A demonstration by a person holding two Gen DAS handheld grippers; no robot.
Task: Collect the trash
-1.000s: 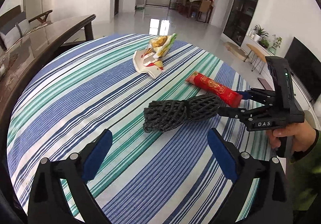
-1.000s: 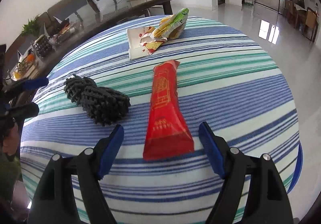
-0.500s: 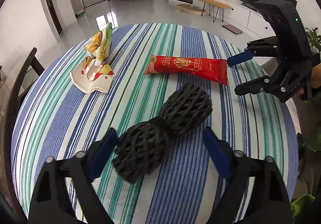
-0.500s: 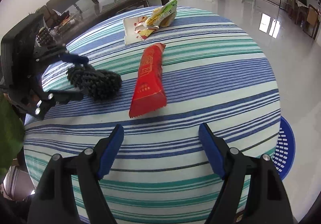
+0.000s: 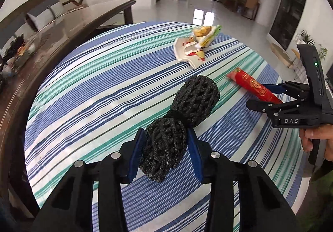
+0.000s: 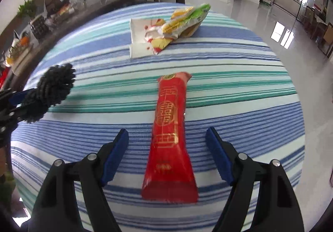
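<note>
A black foam net (image 5: 179, 126), pinched at its middle into two lobes, lies on the striped tablecloth (image 5: 100, 90). My left gripper (image 5: 165, 134) has its blue pads against both sides of the near lobe, and its jaws are still closing. In the right wrist view the net (image 6: 54, 88) sticks out of that gripper (image 6: 12, 103) at the left edge. A long red wrapper (image 6: 170, 128) lies flat between the spread fingers of my right gripper (image 6: 166, 134), which is open and clear of it. From the left wrist view, the right gripper (image 5: 258, 95) straddles the wrapper's (image 5: 251, 84) near end.
A torn white wrapper (image 5: 187, 53) with a yellow-green snack bag (image 5: 206, 34) on it lies at the table's far side. A dark wooden table (image 5: 62, 30) with clutter runs along the left. A hand (image 5: 318, 138) grips the right gripper's handle.
The left jaws have narrowed from wide apart to touching the net's near lobe. The right gripper came forward again, so the red wrapper's near end lies between its fingers.
</note>
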